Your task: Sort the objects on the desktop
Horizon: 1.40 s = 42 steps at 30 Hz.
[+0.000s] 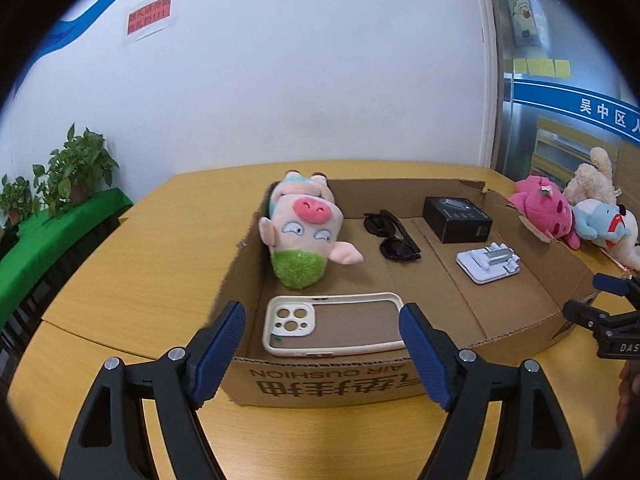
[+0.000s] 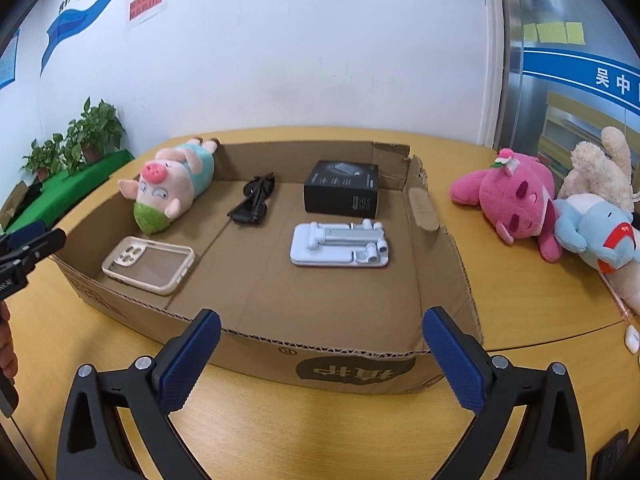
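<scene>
Over a yellow wooden table [image 2: 520, 304], I hold my left gripper [image 1: 322, 334] and right gripper [image 2: 322, 344] just short of the near wall of a shallow cardboard box [image 2: 348, 364], both sets of blue pads spread wide with nothing between them. Beyond my left gripper, just inside that wall, lies one cream phone case [image 1: 332, 328]; past my right gripper, farther in, sits one white folded phone stand [image 2: 340, 246]. Counted inside the box: one pig plush [image 2: 172, 186] at the far left corner, one pair of black sunglasses [image 2: 254, 200] mid-floor, one black carton [image 2: 342, 192] toward the back. Outside the box, to its right on the table, three plush toys huddle together: one pink [image 2: 516, 204], one blue [image 2: 596, 236], one cream [image 2: 600, 168]. Two potted plants [image 2: 76, 140] stand far left.
</scene>
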Tool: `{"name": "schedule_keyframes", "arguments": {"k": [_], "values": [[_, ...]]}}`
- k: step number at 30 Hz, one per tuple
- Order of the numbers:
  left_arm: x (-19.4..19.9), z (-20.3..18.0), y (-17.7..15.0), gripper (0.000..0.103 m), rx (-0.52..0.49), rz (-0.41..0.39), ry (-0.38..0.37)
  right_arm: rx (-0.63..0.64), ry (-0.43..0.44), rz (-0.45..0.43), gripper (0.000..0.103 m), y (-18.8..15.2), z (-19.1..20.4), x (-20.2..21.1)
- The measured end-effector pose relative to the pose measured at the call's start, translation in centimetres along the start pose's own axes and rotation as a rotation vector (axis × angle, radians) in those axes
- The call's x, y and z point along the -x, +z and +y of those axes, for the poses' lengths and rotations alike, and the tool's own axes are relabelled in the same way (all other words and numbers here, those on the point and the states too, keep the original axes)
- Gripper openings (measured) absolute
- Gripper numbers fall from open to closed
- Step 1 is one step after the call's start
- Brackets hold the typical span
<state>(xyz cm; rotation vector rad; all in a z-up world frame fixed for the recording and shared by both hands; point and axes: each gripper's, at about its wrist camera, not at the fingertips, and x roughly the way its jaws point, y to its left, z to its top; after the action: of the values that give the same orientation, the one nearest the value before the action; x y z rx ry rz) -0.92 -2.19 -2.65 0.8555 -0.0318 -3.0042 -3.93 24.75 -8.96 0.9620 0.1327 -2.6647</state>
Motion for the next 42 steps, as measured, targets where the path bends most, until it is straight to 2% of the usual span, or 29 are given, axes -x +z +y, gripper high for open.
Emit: {"name": "schedule_keyframes", "arguments": {"k": [10,17,24,28,31,33,42], "values": [[-2.4,-0.5,-1.8,0.079,0.007,0.018,0.016,-0.024,-0.002,-0.116,0.103,-1.0,-0.3,0.2],[-3.0,-0.5,-2.0,0.08,0.009,-0.022,0.038,-0.023,-0.015,-0.178,0.103,-1.7,-0.1,0.4],[-4.3,-0.1,-1.8,0.085,0.011,-0.042,0.058,-0.044,-0.007,-0.187,0.103,-1.3,-0.2,0.1],[-4.7,-0.2,-1.9,0.088,0.011,-0.07,0.07,-0.047,-0.028,-0.184,0.103,-1.0,0.3,-0.5],[-4.5,-0.2,-2.2,0.088,0.009,-0.11,0.067,-0.047,-0.043,-0.215,0.103,-1.3,0.6,-0.7],[-4.6,-0.1,-2.1,0.089,0.008,-0.111,0.063,-0.045,-0.045,-0.241,0.103,-1.6,0.6,-0.6],[-4.6,-0.1,-2.1,0.089,0.004,-0.11,0.062,-0.045,-0.041,-0.241,0.103,-1.6,0.6,-0.4]]}}
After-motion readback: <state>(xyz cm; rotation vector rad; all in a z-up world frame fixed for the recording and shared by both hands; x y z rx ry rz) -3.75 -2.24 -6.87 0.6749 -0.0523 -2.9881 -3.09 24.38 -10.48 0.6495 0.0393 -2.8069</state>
